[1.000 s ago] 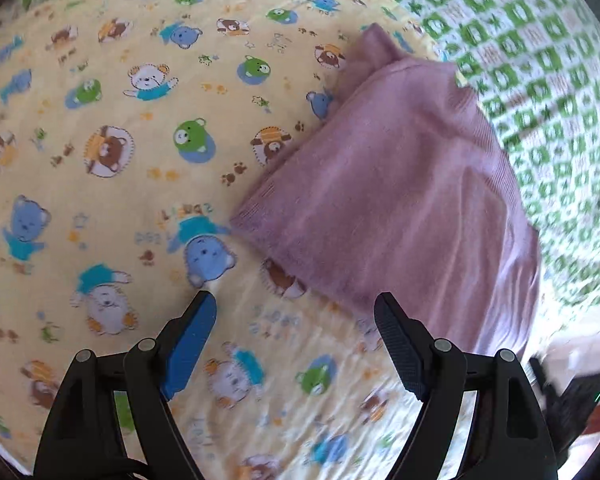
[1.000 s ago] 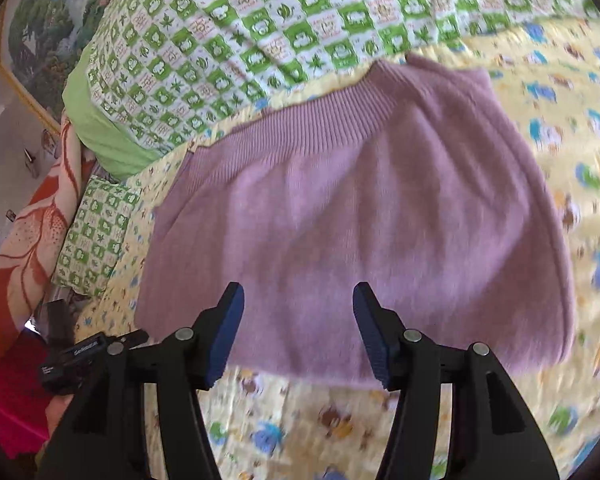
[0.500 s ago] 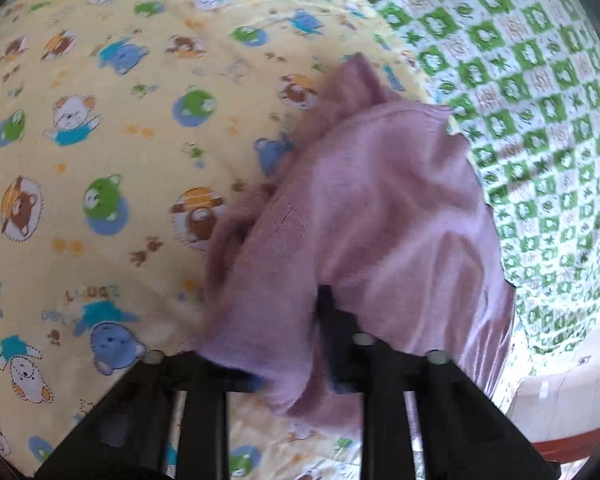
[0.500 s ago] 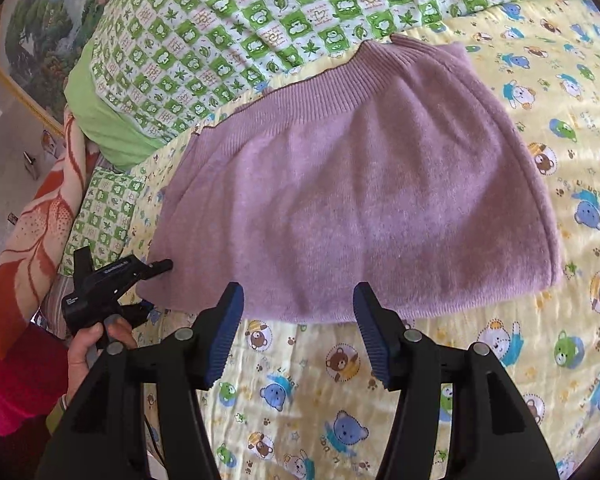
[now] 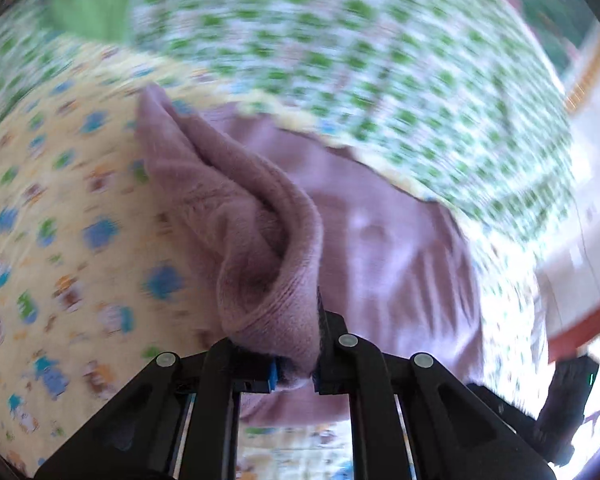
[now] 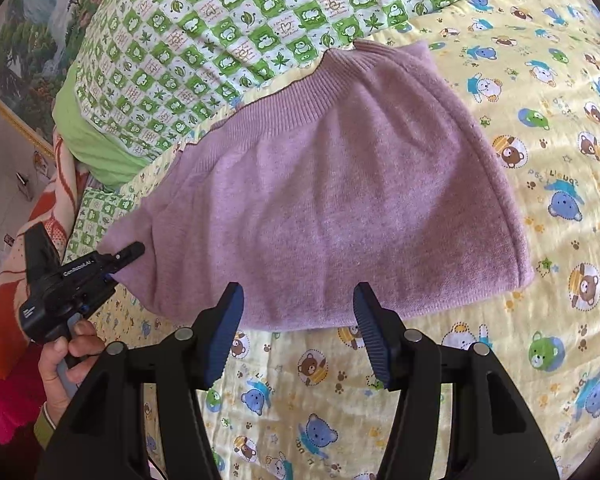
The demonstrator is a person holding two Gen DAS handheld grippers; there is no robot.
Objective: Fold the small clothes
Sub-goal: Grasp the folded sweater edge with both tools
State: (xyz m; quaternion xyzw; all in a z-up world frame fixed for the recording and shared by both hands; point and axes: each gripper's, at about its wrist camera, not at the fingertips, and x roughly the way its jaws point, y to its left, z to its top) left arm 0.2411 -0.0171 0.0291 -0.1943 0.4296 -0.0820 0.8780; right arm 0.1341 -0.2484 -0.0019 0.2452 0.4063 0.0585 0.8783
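A small mauve knit garment (image 6: pixel 332 192) lies spread on a yellow bear-print blanket (image 6: pixel 540 320), its ribbed band toward the far side. My left gripper (image 5: pixel 294 376) is shut on a bunched corner of the garment (image 5: pixel 268 280) and lifts it; the left wrist view is motion-blurred. In the right wrist view the left gripper (image 6: pixel 108 276) pinches the garment's near-left corner. My right gripper (image 6: pixel 298 334) is open and empty, hovering just above the garment's near hem.
A green-and-white checked quilt (image 6: pixel 240 28) with a plain green edge covers the far side of the bed. An orange patterned cloth (image 6: pixel 4 272) hangs at the left. A framed landscape picture (image 6: pixel 24 40) is on the far-left wall.
My left gripper closed on the garment's corner and swung it up and around. My right gripper drew back slightly toward the near hem and stayed open.
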